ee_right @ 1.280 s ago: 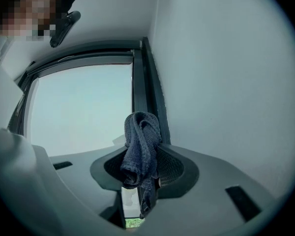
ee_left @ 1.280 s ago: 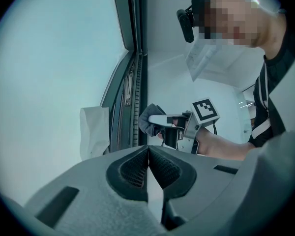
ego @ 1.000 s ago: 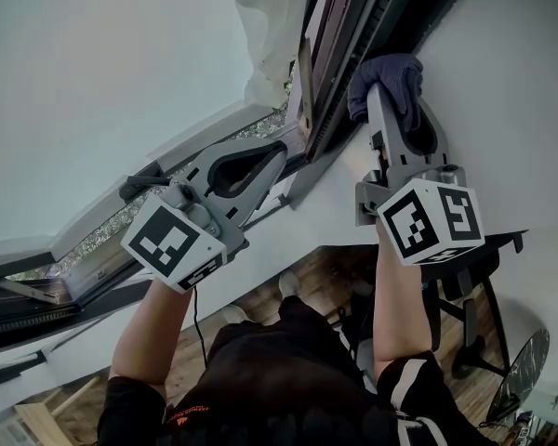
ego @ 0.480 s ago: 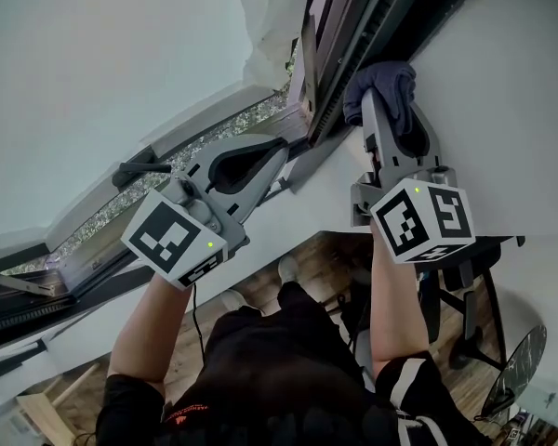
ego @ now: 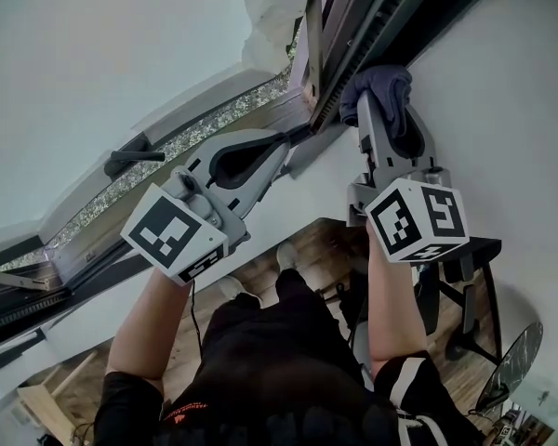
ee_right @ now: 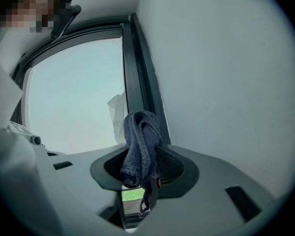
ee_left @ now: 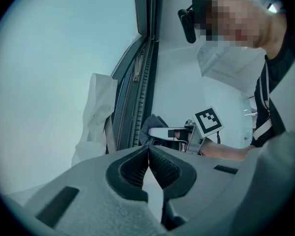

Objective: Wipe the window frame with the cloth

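By window frame [ego: 358, 26], right hand-held gripper [ego: 388, 111] clamps cloth [ego: 378, 84]

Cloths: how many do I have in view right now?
1: the dark blue cloth, clamped in the right gripper at the window frame. The white sheet wedged there may be another; unclear.

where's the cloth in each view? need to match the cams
Head view: upper right, cloth bunched at the tip of the right gripper, at the window frame.
Left gripper view: centre, cloth beside the window frame, just above this view's shut jaws.
Right gripper view: centre, cloth clamped between the jaws, window frame behind it.
Shared landmark: the dark window frame.
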A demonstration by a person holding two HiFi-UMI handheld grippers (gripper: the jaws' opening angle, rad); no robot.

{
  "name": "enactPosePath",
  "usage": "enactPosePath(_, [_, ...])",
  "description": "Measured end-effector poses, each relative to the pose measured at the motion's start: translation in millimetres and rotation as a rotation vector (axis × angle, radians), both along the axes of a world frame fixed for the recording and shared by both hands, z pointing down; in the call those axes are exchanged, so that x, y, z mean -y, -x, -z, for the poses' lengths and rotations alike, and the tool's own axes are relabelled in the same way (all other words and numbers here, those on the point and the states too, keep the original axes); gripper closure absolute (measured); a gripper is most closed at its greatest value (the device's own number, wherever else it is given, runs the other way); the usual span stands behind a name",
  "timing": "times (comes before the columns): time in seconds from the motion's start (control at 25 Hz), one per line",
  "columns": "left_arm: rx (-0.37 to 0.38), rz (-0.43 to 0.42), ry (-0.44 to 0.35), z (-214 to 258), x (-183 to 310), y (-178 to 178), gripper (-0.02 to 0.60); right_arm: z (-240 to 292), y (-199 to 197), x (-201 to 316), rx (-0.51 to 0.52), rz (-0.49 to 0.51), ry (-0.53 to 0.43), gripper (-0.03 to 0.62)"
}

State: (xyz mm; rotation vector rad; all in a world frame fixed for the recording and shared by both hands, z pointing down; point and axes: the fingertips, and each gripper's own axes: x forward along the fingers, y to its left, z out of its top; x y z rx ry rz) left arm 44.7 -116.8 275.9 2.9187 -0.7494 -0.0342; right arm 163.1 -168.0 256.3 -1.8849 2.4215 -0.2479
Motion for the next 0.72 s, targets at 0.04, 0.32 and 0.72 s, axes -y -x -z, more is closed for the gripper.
enactPosePath(0.04, [0.000, -0.001, 0.005, -2.4, 0.4, -0.9, 0.561, -4.4, -0.1, 0.3, 0.000, -0.001, 0.008, 0.467])
enactPosePath(0.32, [0.005, 0.000, 0.038, -20.4, 3.8, -2.2, 0.561, -32.2, 0.6, 1.5, 0.002, -0.001, 0.055, 0.467])
enactPosePath(0.72, [0.031, -0.002, 0.079, -49.4, 7.4, -5.5, 0.561, -79.0, 0.2, 3.8, -0.005, -0.007, 0.120, 0.467])
